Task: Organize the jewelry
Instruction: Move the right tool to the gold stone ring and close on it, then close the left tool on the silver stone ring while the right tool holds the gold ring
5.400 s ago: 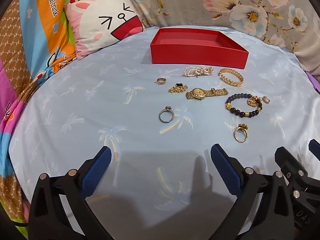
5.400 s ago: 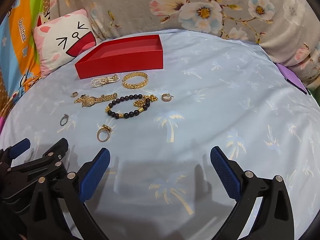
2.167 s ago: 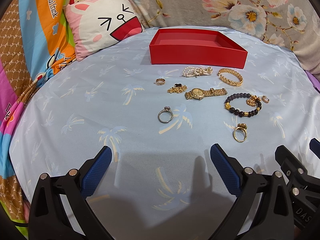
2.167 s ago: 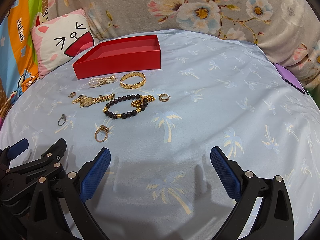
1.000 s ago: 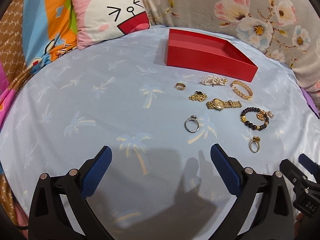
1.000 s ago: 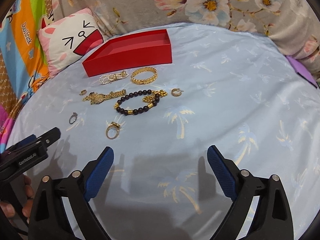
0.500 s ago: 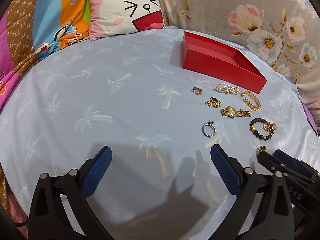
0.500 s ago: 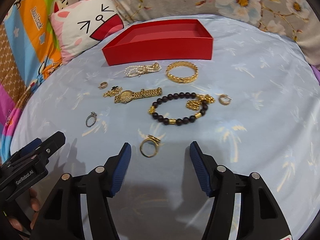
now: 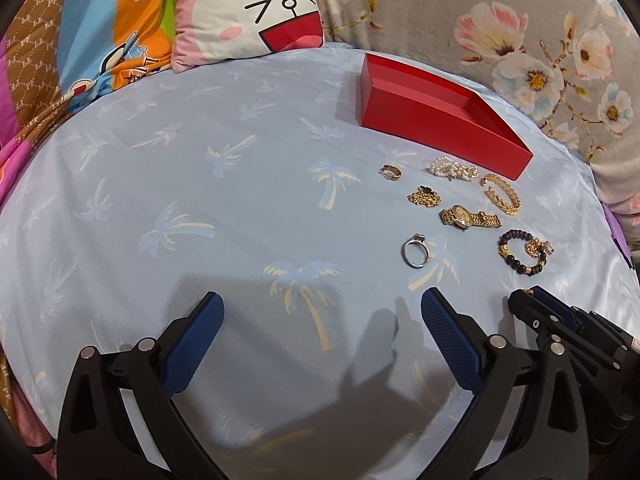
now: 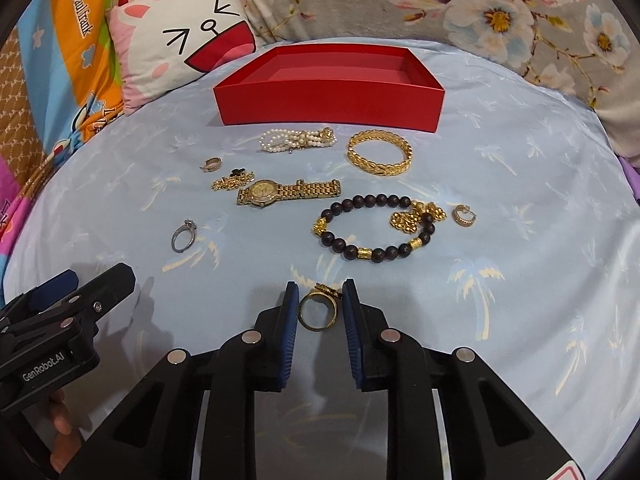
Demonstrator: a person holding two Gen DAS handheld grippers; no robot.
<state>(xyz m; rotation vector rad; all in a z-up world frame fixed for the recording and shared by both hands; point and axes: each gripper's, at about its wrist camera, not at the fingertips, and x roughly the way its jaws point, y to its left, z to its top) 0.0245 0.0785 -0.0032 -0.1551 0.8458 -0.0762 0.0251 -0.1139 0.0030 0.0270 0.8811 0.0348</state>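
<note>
An open red box (image 10: 328, 88) sits at the back of the blue sheet; it also shows in the left wrist view (image 9: 440, 116). In front of it lie a pearl bracelet (image 10: 298, 140), a gold bangle (image 10: 379, 153), a gold watch (image 10: 288, 192), a dark bead bracelet (image 10: 374, 226), a silver ring (image 10: 182, 236) and small gold earrings (image 10: 464, 215). My right gripper (image 10: 319, 304) has its jaws nearly closed around a gold ring (image 10: 319, 310) lying on the sheet. My left gripper (image 9: 322, 312) is open and empty, to the left of the jewelry.
A cat-face pillow (image 10: 180, 40) lies at the back left beside a striped blanket (image 9: 80, 32). A floral cushion (image 10: 500, 8) runs along the back. The left gripper's body (image 10: 60, 320) is at the right view's lower left.
My right gripper has moved forward to the gold ring and narrowed its jaws around it. My left gripper has swung to the left, still open.
</note>
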